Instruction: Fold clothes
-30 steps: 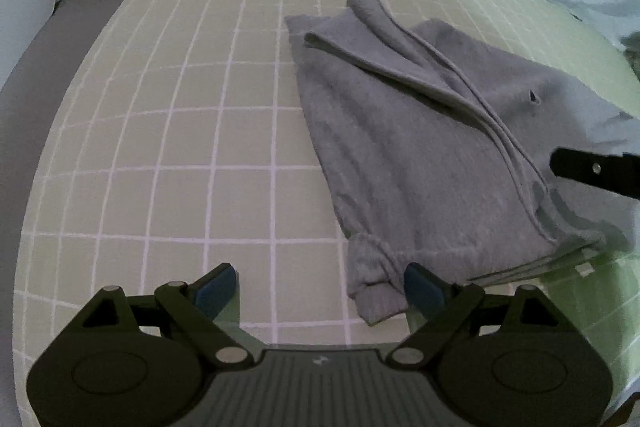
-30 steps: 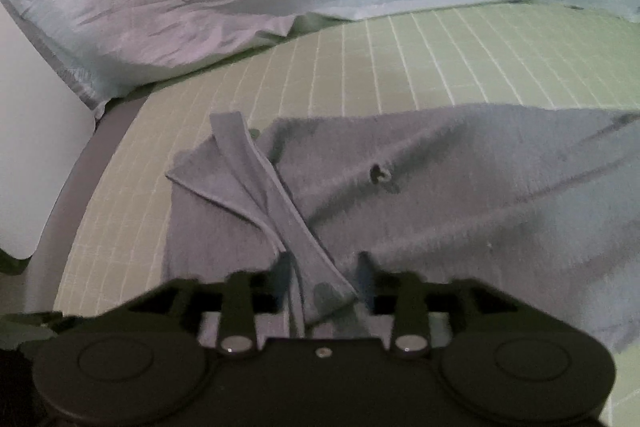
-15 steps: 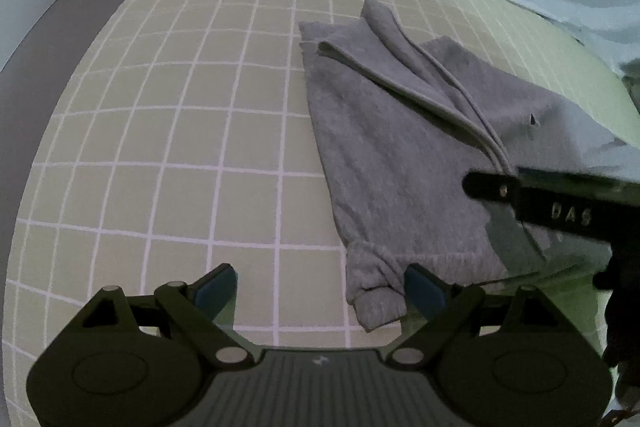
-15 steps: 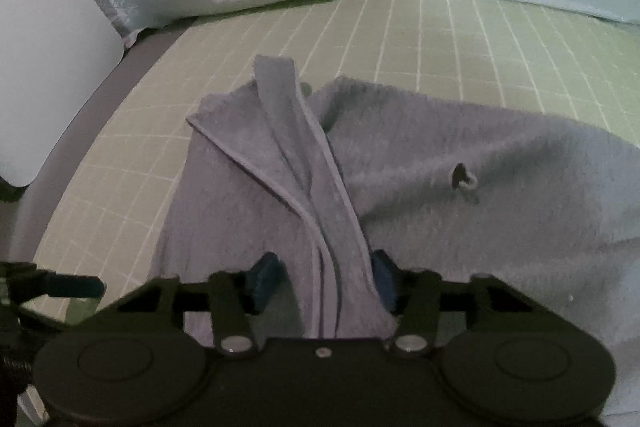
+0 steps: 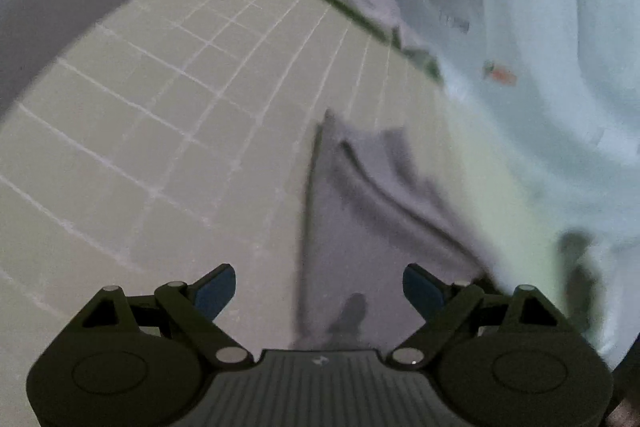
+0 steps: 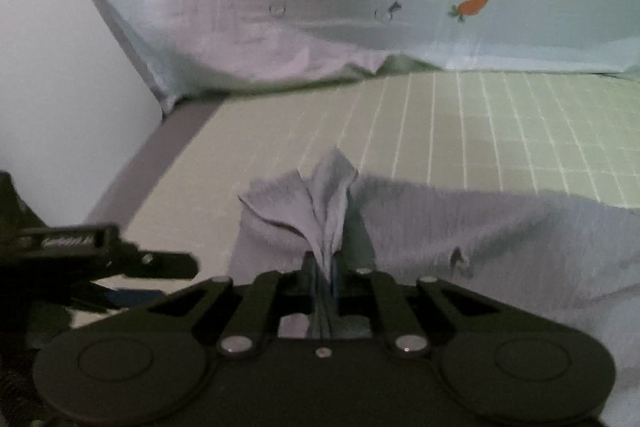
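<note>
A green gridded mat carries the grey garment near its left edge. The right gripper is closing — a bunched fold pinched between its 2 jaws. The left gripper stands wide, empty, over the cloth's near edge.

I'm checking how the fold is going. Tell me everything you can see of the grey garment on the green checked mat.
The grey fleecy garment lies spread on the green mat with white grid lines, partly folded, soft and matte. A small dark hole or eyelet marks its surface. A narrow band-like strip of it is bunched and lifted, pinched between the closing jaws of the right gripper; the rest rests on the mat. The left gripper hangs open above its near edge, not gripping it.
</note>
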{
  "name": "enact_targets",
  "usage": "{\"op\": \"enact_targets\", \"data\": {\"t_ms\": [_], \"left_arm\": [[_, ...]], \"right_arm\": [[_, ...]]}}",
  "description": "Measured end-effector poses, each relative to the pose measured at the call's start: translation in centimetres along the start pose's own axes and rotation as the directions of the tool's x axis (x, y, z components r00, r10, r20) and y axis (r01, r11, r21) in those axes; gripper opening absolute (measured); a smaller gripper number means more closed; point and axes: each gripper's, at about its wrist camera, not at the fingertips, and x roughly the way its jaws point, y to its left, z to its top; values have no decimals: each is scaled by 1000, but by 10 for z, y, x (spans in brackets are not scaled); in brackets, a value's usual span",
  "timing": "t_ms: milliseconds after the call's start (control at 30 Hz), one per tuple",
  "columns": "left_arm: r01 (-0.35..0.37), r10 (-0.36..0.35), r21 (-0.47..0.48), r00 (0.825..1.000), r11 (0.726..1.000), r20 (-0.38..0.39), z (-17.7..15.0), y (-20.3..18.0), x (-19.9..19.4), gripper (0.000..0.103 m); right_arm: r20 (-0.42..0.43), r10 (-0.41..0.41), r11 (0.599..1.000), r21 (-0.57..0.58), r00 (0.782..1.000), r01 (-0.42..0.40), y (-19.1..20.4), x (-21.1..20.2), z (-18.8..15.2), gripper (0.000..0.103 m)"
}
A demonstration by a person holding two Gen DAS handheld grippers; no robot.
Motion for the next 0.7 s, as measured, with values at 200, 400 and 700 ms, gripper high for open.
{"op": "enact_targets", "data": {"t_ms": [200,400,700], "left_arm": [[57,-65,-74,993,996,-102,-7,-5,40,72],[126,-164,-216,972,968,-167,-23,12,65,30],[206,-300,-334,918,920,-260,-37,29,69,24]], "right_arm": [[44,30,998,59,999,-33,-8,-10,12,8],[74,49,992,108,996,-57,-15,-15,16,8],[121,36,985,161,992,-55,-21,-19,25,7]]}}
